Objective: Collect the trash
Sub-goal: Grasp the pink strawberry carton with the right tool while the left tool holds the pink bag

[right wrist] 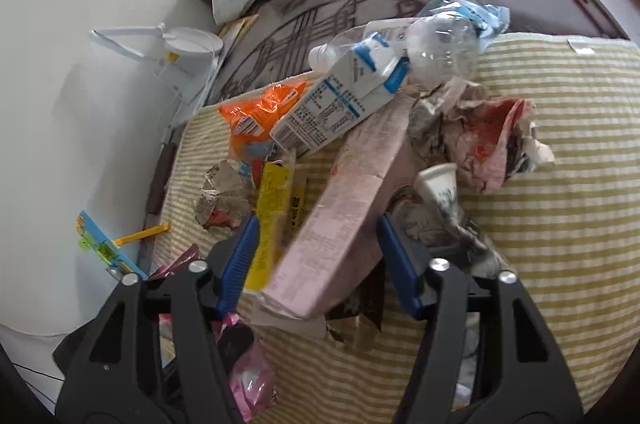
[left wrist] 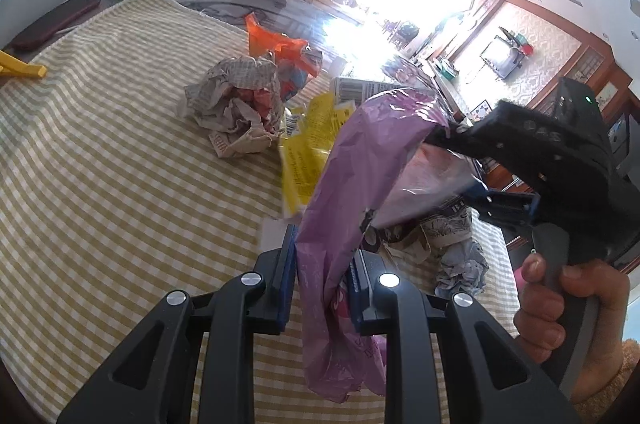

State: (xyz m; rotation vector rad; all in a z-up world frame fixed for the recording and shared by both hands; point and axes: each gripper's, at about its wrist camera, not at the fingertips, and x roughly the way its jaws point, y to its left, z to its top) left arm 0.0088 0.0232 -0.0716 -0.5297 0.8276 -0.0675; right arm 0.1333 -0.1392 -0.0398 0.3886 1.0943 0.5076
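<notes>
My left gripper is clamped on the edge of a purple plastic bag, which rises toward one o'clock. My right gripper has its blue pads apart, with a pink carton lying between them; I cannot tell whether they touch it. Over the yellow-striped tablecloth the trash piles up: a blue-and-white milk carton at twelve o'clock, an orange wrapper at eleven, crumpled newspaper at one, and a clear plastic bottle beyond.

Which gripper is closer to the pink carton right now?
Right. The right gripper has the pink carton between its open fingers. The left gripper sits off to the side, shut on the purple plastic bag.
</notes>
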